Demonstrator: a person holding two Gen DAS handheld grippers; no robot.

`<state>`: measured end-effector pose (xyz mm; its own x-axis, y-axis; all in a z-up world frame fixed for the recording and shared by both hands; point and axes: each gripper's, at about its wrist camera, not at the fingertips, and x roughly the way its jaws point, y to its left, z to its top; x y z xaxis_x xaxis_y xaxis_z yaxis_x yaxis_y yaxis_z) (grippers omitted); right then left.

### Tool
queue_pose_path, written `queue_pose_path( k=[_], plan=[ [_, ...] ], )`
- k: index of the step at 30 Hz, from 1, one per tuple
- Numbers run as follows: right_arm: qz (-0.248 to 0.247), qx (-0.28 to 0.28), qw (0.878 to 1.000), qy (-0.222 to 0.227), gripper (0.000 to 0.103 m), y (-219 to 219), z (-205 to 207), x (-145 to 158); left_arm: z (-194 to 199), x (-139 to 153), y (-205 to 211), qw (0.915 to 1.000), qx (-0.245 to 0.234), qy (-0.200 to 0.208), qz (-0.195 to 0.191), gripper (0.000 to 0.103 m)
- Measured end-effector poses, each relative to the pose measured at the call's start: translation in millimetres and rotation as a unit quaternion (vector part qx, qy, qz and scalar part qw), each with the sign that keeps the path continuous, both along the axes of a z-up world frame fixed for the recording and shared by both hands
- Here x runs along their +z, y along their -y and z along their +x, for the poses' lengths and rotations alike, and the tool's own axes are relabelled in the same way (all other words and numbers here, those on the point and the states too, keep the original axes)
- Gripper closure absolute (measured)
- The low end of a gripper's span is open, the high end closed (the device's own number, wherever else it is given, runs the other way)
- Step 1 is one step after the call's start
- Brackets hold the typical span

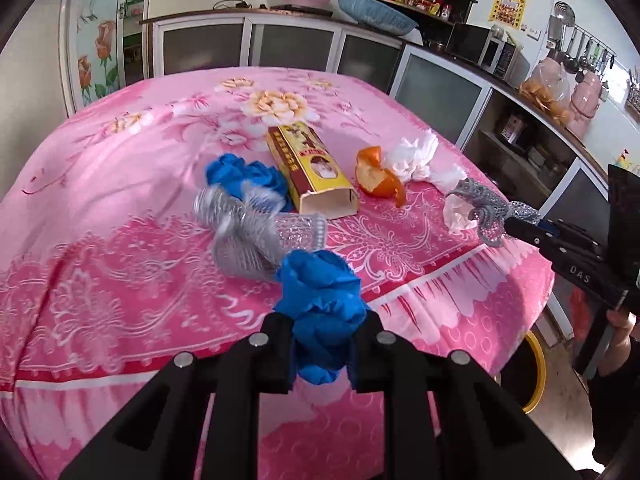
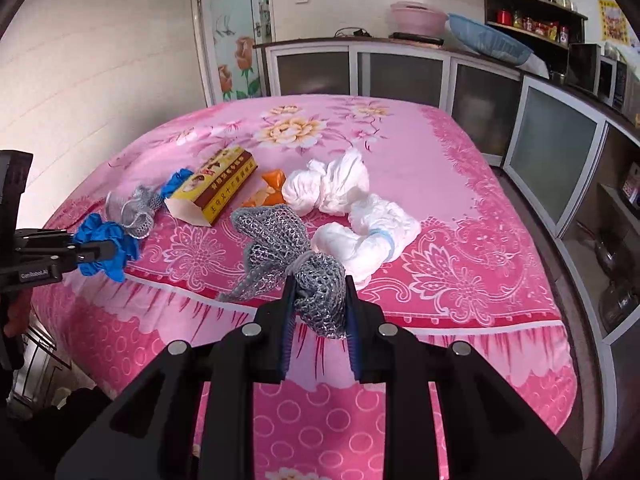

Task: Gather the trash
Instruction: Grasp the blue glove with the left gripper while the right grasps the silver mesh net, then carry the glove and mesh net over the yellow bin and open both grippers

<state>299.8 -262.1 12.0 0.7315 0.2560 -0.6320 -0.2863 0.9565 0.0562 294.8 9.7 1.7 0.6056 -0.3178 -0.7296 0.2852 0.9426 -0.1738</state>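
We hold the left gripper [image 1: 324, 332] low over the near edge of the pink floral cloth-covered table [image 1: 120, 168], pointing toward the far cabinets; its jaws pinch a crumpled blue rubber glove [image 1: 320, 312], which bulges above and below the black fingers [image 1: 280, 356] and hangs clear of the cloth; in the right wrist view the same gripper reaches in level from the left edge. We hold the right gripper [image 2: 320, 312] near the same edge, further right, its jaws pinching a bunched grey mesh net [image 2: 304, 268] whose loose end trails forward and left; from the left wrist view it enters from the right, angled toward the table, with a hand [image 1: 620, 320] gripping the handle. On the cloth lie a crushed clear plastic bottle [image 1: 248, 228] in silver mesh, a second blue glove [image 1: 244, 176] behind it, an open yellow and red cardboard box [image 1: 316, 172], orange peel [image 1: 380, 176] just right of it, and two wads of white tissue [image 2: 328, 188] [image 2: 368, 232].
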Motion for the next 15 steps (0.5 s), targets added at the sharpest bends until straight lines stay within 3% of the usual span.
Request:
queue_pose_path(
  k=[15],
  plan=[
    [-0.005,-0.014,0.999,0.039,0.082,5.7,-36.7,27.4,-39.3,41.2,-32.4,0.9983,0.000,0.057,0.013,0.086]
  ],
)
